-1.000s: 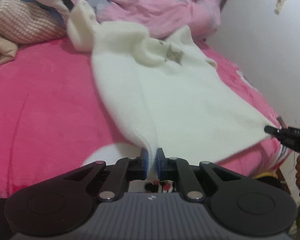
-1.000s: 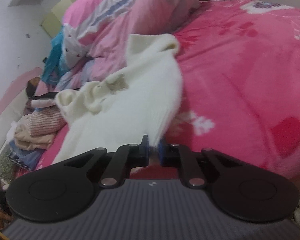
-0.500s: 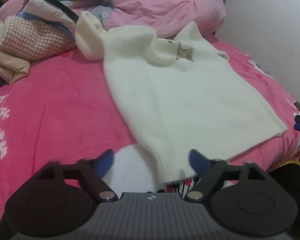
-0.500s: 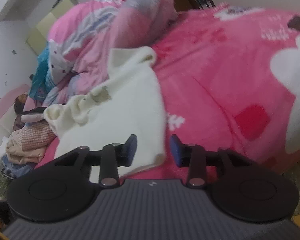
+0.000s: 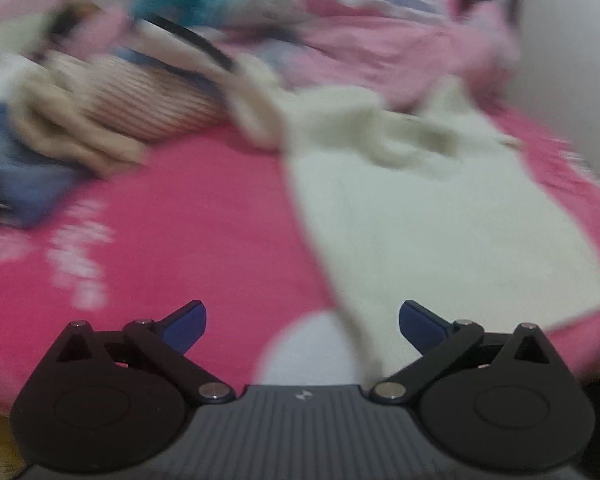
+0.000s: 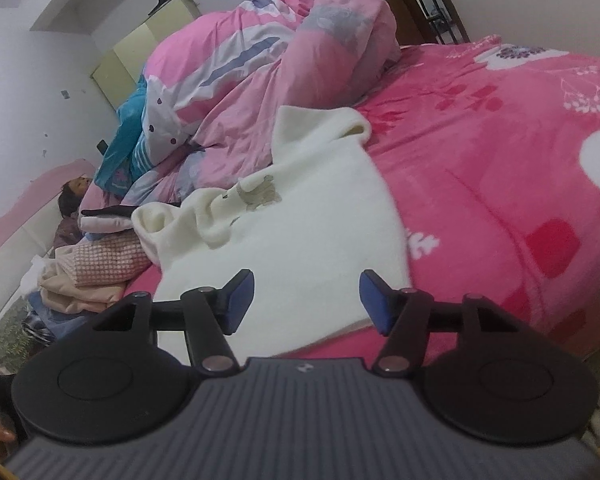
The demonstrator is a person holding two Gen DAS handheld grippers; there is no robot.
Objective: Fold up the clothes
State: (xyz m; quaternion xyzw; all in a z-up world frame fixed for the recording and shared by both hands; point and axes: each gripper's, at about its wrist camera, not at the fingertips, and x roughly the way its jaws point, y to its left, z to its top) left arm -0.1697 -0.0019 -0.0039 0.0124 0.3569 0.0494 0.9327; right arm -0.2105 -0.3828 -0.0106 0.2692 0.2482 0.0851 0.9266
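Sweater [image 5: 440, 224]: 1 cream, fuzzy knit lies spread flat on the pink blanket [image 5: 188, 216] in the blurred left wrist view, collar end far, hem near. The left gripper [image 5: 302, 326] has let go, its 2 blue-padded jaws opening wide above the hem corner, pressing on nothing. To the far left sits 1 pile of clothes [image 5: 112, 108]: a ribbed pink-and-white knit, a beige piece and a blue piece.

In the right wrist view, the same sweater [image 6: 300, 240] lies on the plush blanket [image 6: 500, 184], printed with white and red shapes. 1 grey patch marks its chest. The right gripper [image 6: 306, 300] is released too, its 2 jaws opening over the hem without touching it. Behind lie 1 rumpled pink duvet [image 6: 268, 68] and the clothes pile [image 6: 96, 272].
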